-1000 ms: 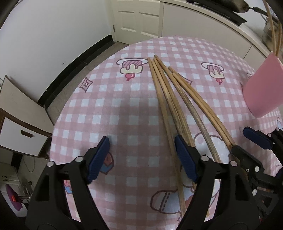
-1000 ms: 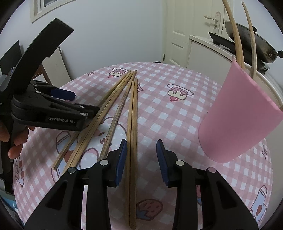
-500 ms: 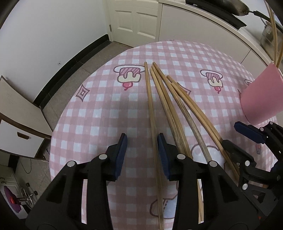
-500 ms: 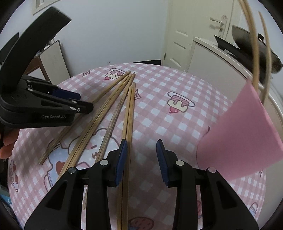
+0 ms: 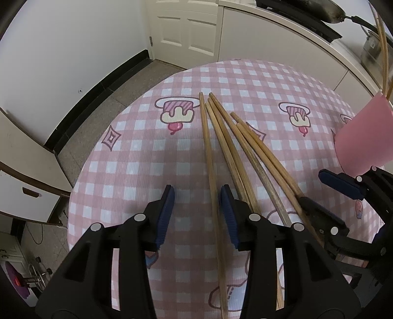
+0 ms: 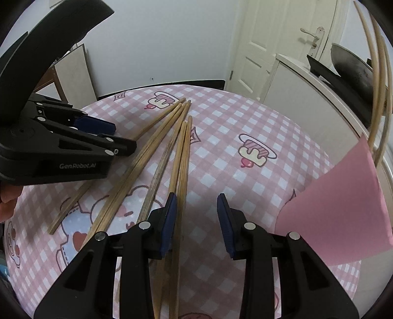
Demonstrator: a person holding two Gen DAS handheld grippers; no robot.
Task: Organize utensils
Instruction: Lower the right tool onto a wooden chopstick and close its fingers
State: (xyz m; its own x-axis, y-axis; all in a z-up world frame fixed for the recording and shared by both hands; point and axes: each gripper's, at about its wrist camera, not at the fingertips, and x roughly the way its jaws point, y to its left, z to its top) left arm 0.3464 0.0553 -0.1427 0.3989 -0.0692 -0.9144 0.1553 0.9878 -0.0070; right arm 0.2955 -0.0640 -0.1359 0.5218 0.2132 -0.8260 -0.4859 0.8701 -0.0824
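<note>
Left wrist view. Round table under a pink checked tablecloth (image 5: 137, 157) with cartoon cake prints. White panelled door (image 5: 189, 29) at top centre, dark skirting board along the wall at left, grey floor below it. White counter (image 5: 282, 36) across the upper right, a dark pan (image 5: 316, 9) on it. Six wooden chopsticks (image 5: 235, 157) lie fanned across the cloth at centre. Left gripper (image 5: 197, 211) at lower centre, jaws partly apart, holding nothing; the leftmost chopstick (image 5: 208, 157) runs between its pads, close to the right one. Pink cup (image 5: 363, 137) at right edge, two chopsticks standing in it.

Right wrist view. Same cloth; door and counter at upper right. Right gripper (image 6: 196, 220) at lower centre, jaws partly apart and gripping nothing; its left pad (image 6: 169, 220) lies over the rightmost pair of chopsticks. Pink cup at right edge.

Against one second ago: the left gripper's jaws were much wider then, and the leftmost chopstick lay tight with the bunch; it now sits apart from it. The right gripper's opening is unchanged.
</note>
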